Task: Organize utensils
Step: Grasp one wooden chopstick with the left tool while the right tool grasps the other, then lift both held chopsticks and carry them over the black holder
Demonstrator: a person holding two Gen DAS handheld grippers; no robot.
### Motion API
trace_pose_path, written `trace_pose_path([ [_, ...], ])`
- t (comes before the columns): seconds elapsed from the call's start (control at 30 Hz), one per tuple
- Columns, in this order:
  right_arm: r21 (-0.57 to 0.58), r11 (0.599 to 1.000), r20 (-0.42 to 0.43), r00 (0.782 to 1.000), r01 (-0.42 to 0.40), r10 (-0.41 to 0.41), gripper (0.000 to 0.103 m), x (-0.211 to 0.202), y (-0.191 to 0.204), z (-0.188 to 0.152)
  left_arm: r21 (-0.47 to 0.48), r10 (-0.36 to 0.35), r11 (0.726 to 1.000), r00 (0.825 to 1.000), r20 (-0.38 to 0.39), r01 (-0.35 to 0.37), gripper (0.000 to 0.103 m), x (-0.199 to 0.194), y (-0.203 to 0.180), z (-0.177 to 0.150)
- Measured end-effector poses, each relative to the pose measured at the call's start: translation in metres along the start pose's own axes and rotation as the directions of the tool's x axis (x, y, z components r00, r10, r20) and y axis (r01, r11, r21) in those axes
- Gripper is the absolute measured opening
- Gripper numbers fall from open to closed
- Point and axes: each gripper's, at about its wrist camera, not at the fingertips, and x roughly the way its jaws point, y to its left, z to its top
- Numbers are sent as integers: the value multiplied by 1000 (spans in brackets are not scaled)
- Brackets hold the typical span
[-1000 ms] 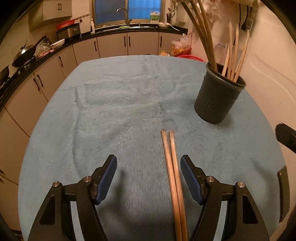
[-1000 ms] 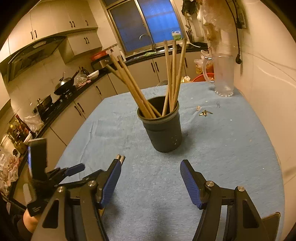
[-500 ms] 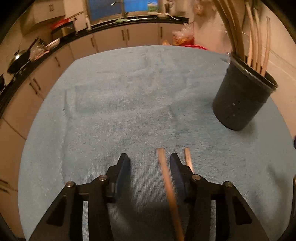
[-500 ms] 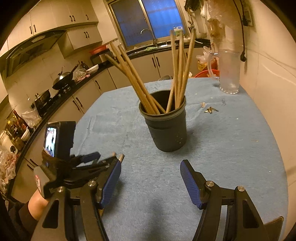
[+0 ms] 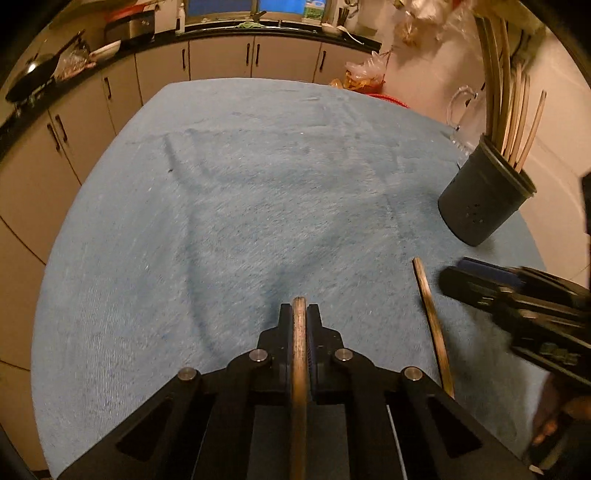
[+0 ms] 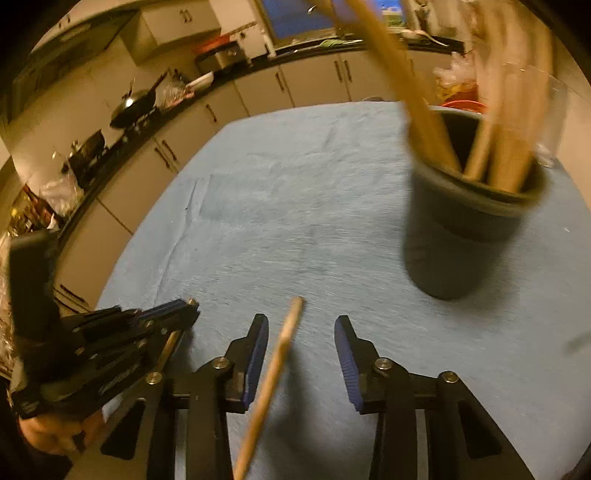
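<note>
My left gripper (image 5: 299,314) is shut on a wooden chopstick (image 5: 298,354) that runs back between its pads. A second chopstick (image 5: 432,325) lies on the blue cloth to its right, and my right gripper (image 5: 458,273) reaches in beside it. In the right wrist view that chopstick (image 6: 277,362) lies between the right gripper's (image 6: 300,343) jaws, which are closing; the pads stand clear of it. The left gripper (image 6: 173,317) shows at the left with its chopstick. A black holder (image 6: 461,229) (image 5: 480,206) with several chopsticks stands upright at the right.
A blue cloth (image 5: 240,203) covers the round table. A clear glass jug (image 5: 461,114) stands behind the holder near the wall. Kitchen cabinets and a dark counter (image 5: 221,33) with pans run along the far and left sides.
The left gripper closed on one of the two chopsticks. The right gripper moved down and left over the other chopstick, and its jaws narrowed around it. The holder now sits further right in both views.
</note>
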Motion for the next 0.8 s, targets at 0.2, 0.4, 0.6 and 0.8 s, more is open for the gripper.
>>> trace_pose_path([
  [0.2, -91, 985, -24, 989, 144, -146, 19, 35, 22, 7, 3, 8, 1000, 1000, 5, -8, 8, -1, -4, -2],
  [0.4, -115, 985, -15, 991, 132, -134, 9, 29, 24, 4, 56, 67, 996, 998, 10, -68, 8, 1, -12, -3],
  [0.6, -90, 993, 11, 997, 82, -82, 9, 6, 12, 2, 82, 110, 991, 993, -31, -107, 8, 13, -25, 9],
  [0.8, -52, 999, 60, 998, -3, 6, 8, -26, 0, 1, -6, 38, 999, 999, -32, -38, 7, 16, -21, 15],
])
